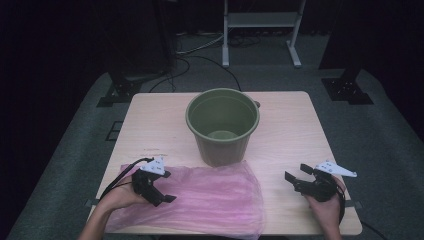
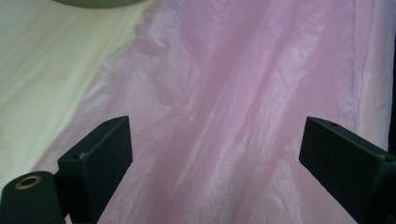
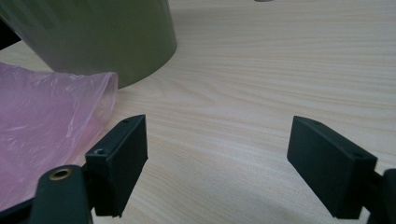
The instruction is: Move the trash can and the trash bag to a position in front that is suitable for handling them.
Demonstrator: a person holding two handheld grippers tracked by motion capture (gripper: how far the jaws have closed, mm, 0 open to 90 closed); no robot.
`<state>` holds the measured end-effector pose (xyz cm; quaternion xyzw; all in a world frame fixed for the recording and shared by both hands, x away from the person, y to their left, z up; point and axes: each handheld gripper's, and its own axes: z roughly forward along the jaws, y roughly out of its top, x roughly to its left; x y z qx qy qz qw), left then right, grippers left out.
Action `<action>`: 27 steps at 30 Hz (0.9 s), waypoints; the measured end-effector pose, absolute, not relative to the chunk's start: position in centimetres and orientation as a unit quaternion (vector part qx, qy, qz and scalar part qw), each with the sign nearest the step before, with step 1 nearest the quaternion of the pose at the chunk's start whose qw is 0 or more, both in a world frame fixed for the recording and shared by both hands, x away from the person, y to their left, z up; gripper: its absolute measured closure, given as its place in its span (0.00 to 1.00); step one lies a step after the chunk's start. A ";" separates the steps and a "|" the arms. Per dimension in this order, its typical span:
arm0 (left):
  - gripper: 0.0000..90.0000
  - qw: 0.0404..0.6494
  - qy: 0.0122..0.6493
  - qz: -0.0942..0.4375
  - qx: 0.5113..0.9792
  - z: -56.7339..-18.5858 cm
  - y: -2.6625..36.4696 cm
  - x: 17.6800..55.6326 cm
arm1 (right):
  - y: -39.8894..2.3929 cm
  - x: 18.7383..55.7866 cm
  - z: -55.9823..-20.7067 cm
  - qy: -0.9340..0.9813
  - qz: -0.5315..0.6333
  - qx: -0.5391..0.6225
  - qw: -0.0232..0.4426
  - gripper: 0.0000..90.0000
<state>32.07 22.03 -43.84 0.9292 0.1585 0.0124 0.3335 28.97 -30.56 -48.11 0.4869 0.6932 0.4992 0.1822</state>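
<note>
High view: a pink plastic bag (image 1: 210, 200) lies flat on the near half of the wooden table (image 1: 295, 130), its far edge touching the base of an upright green bucket (image 1: 223, 125) that stands at the table's centre. The left gripper (image 1: 162, 187) is positioned over the bag's left portion, held by the person's left hand (image 1: 120, 196); its jaws point toward the right and stand apart with nothing between them. The right gripper (image 1: 296, 175) is over bare table, well to the right of the bag, held by the right hand (image 1: 326, 204). Its jaws point left and are likewise spread, gripping nothing.

Left gripper view: the two black fingers (image 2: 100, 158) rise at the lower corners, set wide apart. The bag (image 2: 243, 107) spreads beneath and ahead of both, its wrinkled film running across the gap between them (whether a fingertip touches the film cannot be told). A strip of table (image 2: 46, 79) shows at the left, and the bucket's (image 2: 100, 2) base shows at the top edge.

Right gripper view: the fingers (image 3: 123, 158) are wide apart over bare table (image 3: 261, 84), with nothing held. The bag's (image 3: 46, 116) right edge lies just beside the left finger, outside the gap, not between the fingers. The bucket (image 3: 98, 37) stands beyond, its wall meeting the bag's corner.
</note>
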 end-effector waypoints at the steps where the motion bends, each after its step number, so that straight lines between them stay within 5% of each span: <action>1: 0.09 0.328 0.154 0.009 0.932 -44.0 21.9 32.0 | -30.5 29.0 -48.1 0.693 0.500 0.486 0.182 0.22; 15: 0.14 0.268 0.132 -0.003 0.954 -45.8 20.4 31.6 | -30.5 28.9 -48.0 0.693 0.503 0.484 0.181 0.22; 21: 0.15 0.247 0.107 0.034 0.963 -45.9 19.8 30.8 | -30.5 28.8 -48.0 0.694 0.503 0.482 0.183 0.22; 27: 0.30 0.243 0.101 0.032 0.964 -45.5 19.4 30.4 | -30.3 28.8 -47.9 0.697 0.501 0.479 0.184 0.22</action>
